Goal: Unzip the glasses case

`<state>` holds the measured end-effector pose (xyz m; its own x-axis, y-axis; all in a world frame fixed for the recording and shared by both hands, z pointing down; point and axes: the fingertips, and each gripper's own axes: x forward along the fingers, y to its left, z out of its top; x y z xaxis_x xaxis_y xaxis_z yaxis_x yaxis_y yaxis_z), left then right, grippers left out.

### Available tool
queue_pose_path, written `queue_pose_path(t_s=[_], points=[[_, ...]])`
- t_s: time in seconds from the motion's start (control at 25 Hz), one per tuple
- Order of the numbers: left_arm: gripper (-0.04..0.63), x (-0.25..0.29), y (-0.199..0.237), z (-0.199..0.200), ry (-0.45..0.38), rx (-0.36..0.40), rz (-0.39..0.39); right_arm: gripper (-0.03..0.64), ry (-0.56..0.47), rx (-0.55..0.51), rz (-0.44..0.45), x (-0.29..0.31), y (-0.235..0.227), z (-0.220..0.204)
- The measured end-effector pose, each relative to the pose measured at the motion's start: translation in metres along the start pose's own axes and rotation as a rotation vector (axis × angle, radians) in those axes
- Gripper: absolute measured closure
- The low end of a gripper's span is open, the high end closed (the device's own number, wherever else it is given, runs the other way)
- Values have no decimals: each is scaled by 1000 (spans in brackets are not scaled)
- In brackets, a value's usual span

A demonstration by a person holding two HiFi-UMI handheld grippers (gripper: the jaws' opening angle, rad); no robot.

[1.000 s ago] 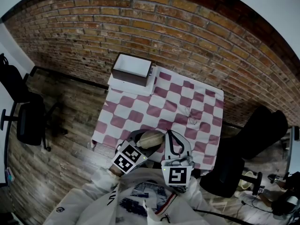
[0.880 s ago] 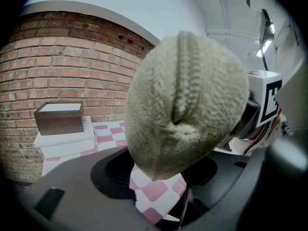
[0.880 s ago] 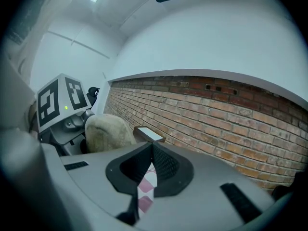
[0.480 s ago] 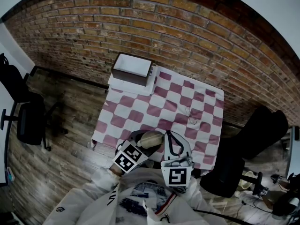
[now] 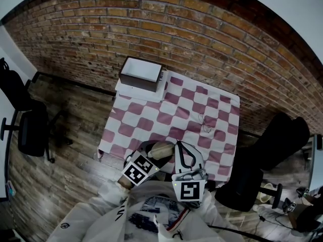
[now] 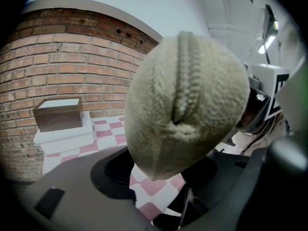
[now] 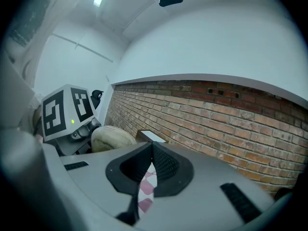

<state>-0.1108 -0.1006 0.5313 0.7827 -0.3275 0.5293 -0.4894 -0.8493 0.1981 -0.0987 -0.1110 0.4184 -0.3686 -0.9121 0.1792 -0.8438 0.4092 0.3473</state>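
The beige glasses case [image 6: 185,105] is pinched in the jaws of the left gripper [image 5: 149,153] over the near edge of the checked counter [image 5: 151,116]. Just to its right, the right gripper [image 7: 150,153] is seen with jaws pressed together, empty

Office-like room; brick wall [image 5: 212,39], wood floor [image 5: 75,150], black office chair [image 5: 31,127], checked tablecloth [image 5: 166,117]
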Motion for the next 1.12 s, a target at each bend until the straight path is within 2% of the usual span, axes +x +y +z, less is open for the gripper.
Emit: queue_pose_path(t_s=[0.24, 0.48, 0.6, 0.68, 0.84, 0.96, 1.12], points=[[321, 4, -8, -3, 9, 21, -4, 600, 19, 39, 15, -7, -3, -9], [319, 12, -15, 6, -11, 1, 3, 600, -20, 74, 60, -12, -15, -11], [319, 17, -20, 16, -28, -16, 16, 600, -65, 159, 96, -15, -25, -9], [319, 21, -27, 25, -35, -29, 25, 598, -59, 240, 154, -25, -35, -16], [319, 37, -42, 51, -41, -18, 41, 518, -102, 371, 273, -47, -71, -19], [319, 51, -57, 66, -40, -31, 46, 487, -151, 393, 317, -64, -97, -18], [319, 69, -73, 78, -34, -23, 67, 400, -166, 384, 406, -85, -113, -26]])
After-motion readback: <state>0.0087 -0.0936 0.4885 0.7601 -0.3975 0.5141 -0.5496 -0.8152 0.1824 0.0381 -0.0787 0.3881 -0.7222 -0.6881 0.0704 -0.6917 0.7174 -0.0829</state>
